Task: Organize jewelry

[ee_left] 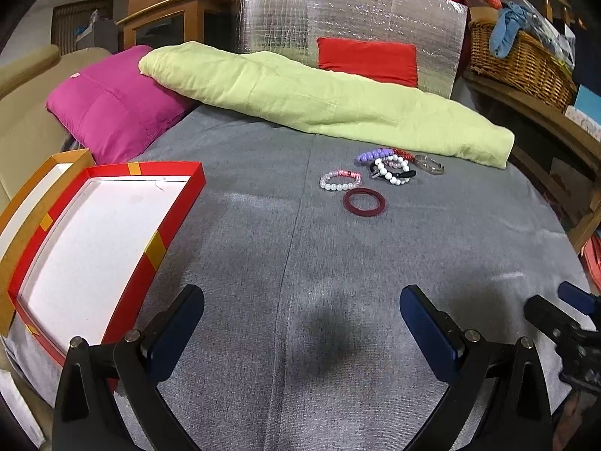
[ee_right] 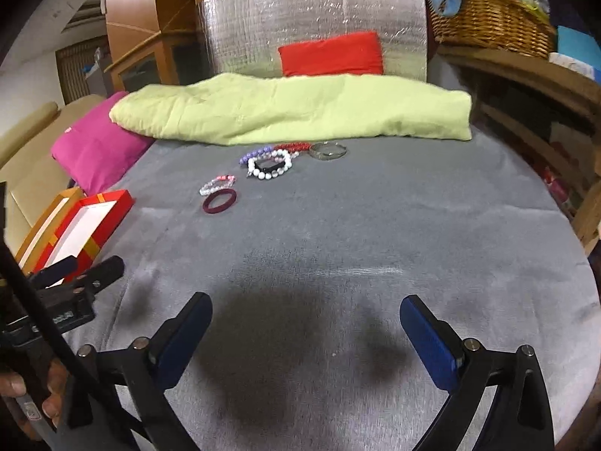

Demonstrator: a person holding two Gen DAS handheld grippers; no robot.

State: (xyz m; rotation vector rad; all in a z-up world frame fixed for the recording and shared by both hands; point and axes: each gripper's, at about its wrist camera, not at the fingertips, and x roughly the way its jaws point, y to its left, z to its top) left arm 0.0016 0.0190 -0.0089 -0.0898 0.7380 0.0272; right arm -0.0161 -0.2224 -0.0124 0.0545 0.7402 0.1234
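Note:
Several bracelets lie in a loose group on the grey bed cover (ee_left: 263,263): a dark red ring bangle (ee_left: 364,203) (ee_right: 219,201), a pink and white bead bracelet (ee_left: 340,180) (ee_right: 217,184), a white bead bracelet (ee_left: 392,171) (ee_right: 269,165), a purple one (ee_left: 370,155), a red one (ee_right: 293,146) and a clear bangle (ee_left: 429,164) (ee_right: 328,150). An open red box (ee_left: 94,240) (ee_right: 80,231) with a white inside sits at the left. My left gripper (ee_left: 300,329) is open and holds nothing, well short of the jewelry. My right gripper (ee_right: 304,332) is open too, also near the front edge.
A folded light green blanket (ee_left: 300,101) lies just behind the bracelets, beside a magenta pillow (ee_left: 112,109). A silver foil panel (ee_left: 349,15) with a red patch stands behind. A wicker basket (ee_left: 522,60) sits on wooden shelves at the right. An orange box lid (ee_left: 22,203) rests left of the red box.

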